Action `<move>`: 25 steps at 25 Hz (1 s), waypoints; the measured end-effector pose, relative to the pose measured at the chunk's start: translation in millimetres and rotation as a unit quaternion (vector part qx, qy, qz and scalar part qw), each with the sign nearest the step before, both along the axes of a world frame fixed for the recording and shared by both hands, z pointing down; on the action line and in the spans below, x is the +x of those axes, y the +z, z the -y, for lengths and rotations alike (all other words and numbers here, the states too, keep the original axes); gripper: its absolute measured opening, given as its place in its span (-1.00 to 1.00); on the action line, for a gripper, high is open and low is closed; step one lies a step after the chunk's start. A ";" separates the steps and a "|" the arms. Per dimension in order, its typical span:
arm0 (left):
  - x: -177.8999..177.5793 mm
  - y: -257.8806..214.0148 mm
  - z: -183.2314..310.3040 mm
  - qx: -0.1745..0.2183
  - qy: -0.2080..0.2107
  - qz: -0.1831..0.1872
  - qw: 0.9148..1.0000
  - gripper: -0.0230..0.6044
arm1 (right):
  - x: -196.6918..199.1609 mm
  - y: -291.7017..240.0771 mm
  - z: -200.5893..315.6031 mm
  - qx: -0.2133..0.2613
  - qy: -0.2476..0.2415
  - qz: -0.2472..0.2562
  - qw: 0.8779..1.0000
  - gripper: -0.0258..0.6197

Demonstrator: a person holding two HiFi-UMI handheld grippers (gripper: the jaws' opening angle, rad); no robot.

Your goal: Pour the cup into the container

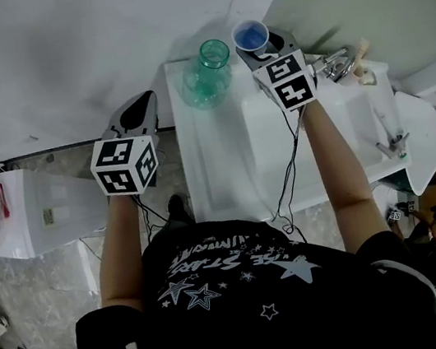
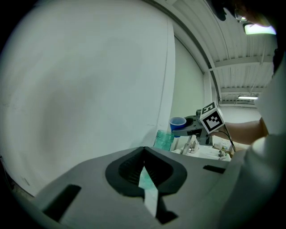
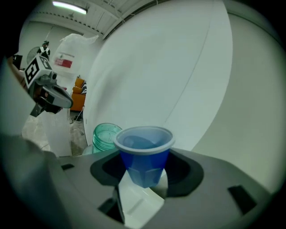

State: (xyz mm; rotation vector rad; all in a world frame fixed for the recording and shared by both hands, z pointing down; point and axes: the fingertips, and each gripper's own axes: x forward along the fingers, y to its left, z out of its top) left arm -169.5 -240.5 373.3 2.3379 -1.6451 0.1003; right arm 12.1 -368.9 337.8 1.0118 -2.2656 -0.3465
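The right tool (image 1: 261, 46) hovers over the far end of the white bench (image 1: 225, 168), where the green container (image 1: 207, 75) stands upright, mouth up, just to that tool's left. Its jaws clamp the blue cup (image 3: 144, 156), also upright, rim higher than the container's mouth. The left tool (image 2: 144, 167), seemingly closed on nothing, hangs farther off.

- The container (image 1: 207, 75) stood on the far end of the table (image 1: 225, 168), close to the wall.
- The cup (image 1: 250, 36) sat upright between the jaws of the right gripper (image 1: 256, 47), just right of the container's mouth.
- The left gripper (image 1: 143, 112) was left of the table, beyond its edge.
- A tap (image 1: 337, 65) lay right of the right gripper.
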 end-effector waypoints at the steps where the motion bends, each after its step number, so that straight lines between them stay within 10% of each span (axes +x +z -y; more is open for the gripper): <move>1: -0.4 0.7 0.7 0.000 0.000 -0.001 1.000 -0.90 | -1.3 0.1 0.9 0.002 0.000 -0.005 1.000 -0.16; 25: -2.4 9.5 1.9 -0.006 -0.007 -0.025 1.000 -0.90 | -15.9 3.8 7.3 0.079 -0.031 -0.167 0.982 -0.16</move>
